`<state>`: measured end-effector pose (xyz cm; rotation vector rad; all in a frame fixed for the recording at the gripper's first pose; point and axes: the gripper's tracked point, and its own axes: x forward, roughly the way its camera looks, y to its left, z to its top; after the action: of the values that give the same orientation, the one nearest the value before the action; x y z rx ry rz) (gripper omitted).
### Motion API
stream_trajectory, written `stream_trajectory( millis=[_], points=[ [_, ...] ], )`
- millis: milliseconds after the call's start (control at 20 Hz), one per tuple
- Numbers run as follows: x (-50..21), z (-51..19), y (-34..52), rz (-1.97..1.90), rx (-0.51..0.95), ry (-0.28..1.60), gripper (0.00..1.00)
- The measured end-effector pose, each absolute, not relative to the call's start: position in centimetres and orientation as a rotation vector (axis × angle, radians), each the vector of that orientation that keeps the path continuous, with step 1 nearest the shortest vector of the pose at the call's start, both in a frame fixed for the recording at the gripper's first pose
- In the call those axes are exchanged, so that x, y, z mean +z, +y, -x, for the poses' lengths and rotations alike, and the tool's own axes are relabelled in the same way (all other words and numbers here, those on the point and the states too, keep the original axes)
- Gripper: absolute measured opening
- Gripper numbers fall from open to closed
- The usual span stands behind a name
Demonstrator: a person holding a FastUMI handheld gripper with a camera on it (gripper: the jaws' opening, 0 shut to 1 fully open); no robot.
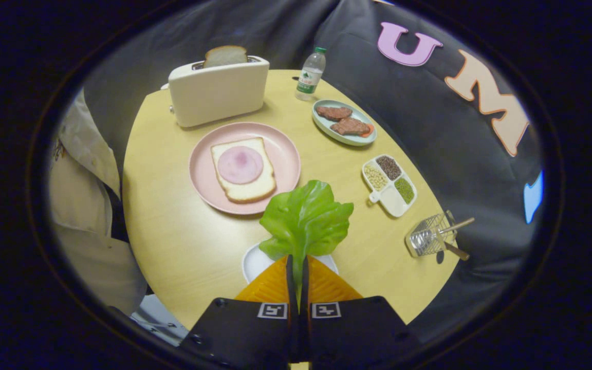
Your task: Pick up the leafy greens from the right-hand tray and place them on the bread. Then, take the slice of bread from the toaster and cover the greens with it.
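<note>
Squarely between claw [297, 267] fingers: greens [306, 218].

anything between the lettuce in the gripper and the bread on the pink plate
Nothing visible. The gripper is shut on the green leafy lettuce; just beyond it lies the ham-topped bread slice on the round pink plate, with bare wooden table between.

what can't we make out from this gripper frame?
- White tray under the leafy greens: mostly covered by the leaf and the gripper, whose fingers are shut on the stem.
- Bread slice in the toaster: lower part hidden in the slot.
- Wire basket: contents too small to identify.
- Bread on the pink plate: middle covered by the ham slice.
</note>
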<state>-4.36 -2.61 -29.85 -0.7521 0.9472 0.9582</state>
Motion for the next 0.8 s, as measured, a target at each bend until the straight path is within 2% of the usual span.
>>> stream_trajectory(
  millis=[800],
  points=[
    [-31.2,5.7,9.8,0.741,1.115,0.923,0.03]
  ],
)
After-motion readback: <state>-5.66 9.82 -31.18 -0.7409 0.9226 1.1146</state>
